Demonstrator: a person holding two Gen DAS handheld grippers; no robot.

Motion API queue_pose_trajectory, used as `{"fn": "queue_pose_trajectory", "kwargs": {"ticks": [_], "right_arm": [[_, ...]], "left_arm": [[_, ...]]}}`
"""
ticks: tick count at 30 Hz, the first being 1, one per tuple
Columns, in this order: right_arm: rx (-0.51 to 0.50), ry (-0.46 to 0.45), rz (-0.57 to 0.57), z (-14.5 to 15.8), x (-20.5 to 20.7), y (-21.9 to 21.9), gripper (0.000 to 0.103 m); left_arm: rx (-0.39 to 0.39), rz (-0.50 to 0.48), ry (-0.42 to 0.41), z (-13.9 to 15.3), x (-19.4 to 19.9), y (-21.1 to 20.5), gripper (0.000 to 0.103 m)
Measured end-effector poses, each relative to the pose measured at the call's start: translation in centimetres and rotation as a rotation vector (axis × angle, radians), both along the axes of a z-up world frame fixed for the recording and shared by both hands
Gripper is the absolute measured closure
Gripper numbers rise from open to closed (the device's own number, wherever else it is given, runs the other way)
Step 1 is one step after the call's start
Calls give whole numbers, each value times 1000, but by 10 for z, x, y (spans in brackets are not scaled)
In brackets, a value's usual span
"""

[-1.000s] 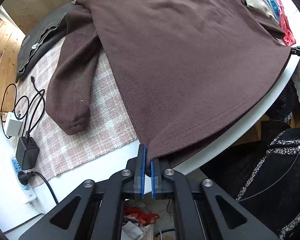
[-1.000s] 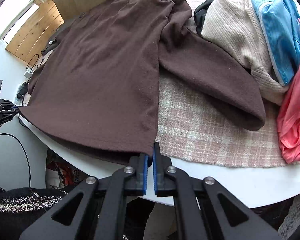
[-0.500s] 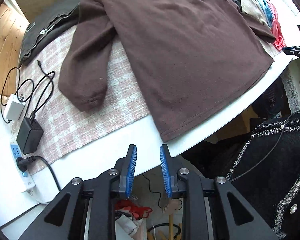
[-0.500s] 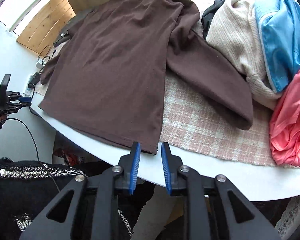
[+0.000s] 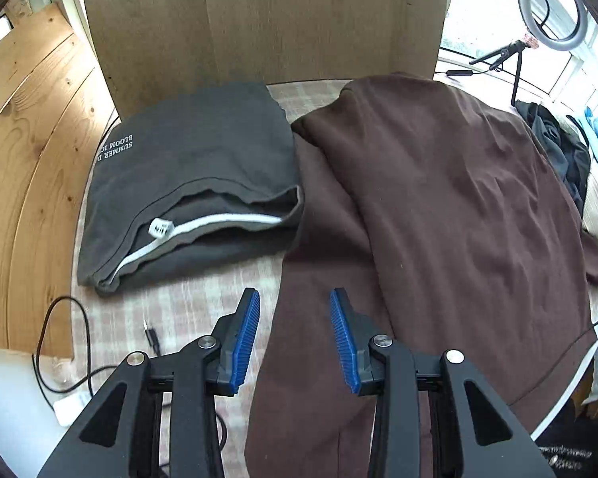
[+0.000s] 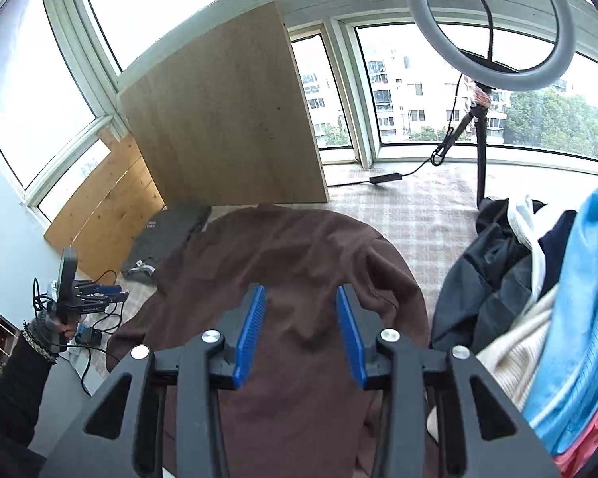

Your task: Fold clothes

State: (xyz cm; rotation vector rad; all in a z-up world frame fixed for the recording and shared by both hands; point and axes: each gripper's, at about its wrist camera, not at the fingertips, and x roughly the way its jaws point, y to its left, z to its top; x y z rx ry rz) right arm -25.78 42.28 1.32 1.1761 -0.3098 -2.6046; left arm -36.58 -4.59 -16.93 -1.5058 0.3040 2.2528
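Note:
A brown long-sleeved top (image 5: 450, 207) lies spread flat on the checked cloth of the round table (image 5: 187, 314). Its left sleeve (image 5: 311, 318) runs down under my left gripper (image 5: 295, 318), which hovers above it with its jaws opening and nothing between the blue pads. In the right wrist view the same brown top (image 6: 299, 271) fills the middle. My right gripper (image 6: 301, 318) hangs above it, jaws also opening, nothing held. The left gripper (image 6: 95, 294) shows there at the far left, held in a hand with a dark sleeve.
A folded dark grey garment (image 5: 195, 191) lies left of the brown top. Cables and a charger (image 5: 63, 342) trail at the table's left edge. A wooden board (image 6: 223, 127) stands behind. A ring light on a tripod (image 6: 486, 28) and a pile of clothes (image 6: 546, 302) sit on the right.
Both grippers let go of the brown top's bottom hem corners and opened. They lifted and swung inward over the garment, the left toward the sleeve, the right looking up across the table.

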Motion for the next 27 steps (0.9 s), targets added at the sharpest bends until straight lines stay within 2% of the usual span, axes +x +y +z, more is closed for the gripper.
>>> {"fn": "queue_pose_trajectory", "kwargs": {"ticks": [6, 13, 14, 15, 16, 20, 24, 27], "right_arm": [[65, -100, 29, -47, -82, -55, 60], [112, -198, 48, -102, -136, -59, 60], [111, -214, 44, -109, -144, -57, 60], [107, -227, 41, -115, -152, -54, 60], [103, -237, 43, -121, -158, -52, 60], [110, -269, 80, -144, -178, -51, 60], [193, -305, 118, -172, -189, -54, 60], [212, -334, 127, -192, -192, -49, 60]], "left_arm": [[-18, -15, -65, -36, -32, 21, 68], [-34, -51, -66, -47, -40, 30, 67], [-34, -57, -58, -48, -39, 31, 68], [-29, -62, -54, -48, -38, 31, 79], [-14, -64, -57, -48, -37, 31, 95], [-9, -80, -19, -34, -25, 30, 100], [-2, -65, 34, 1, -16, 17, 100], [-25, -40, 95, 25, -22, 0, 100]]}}
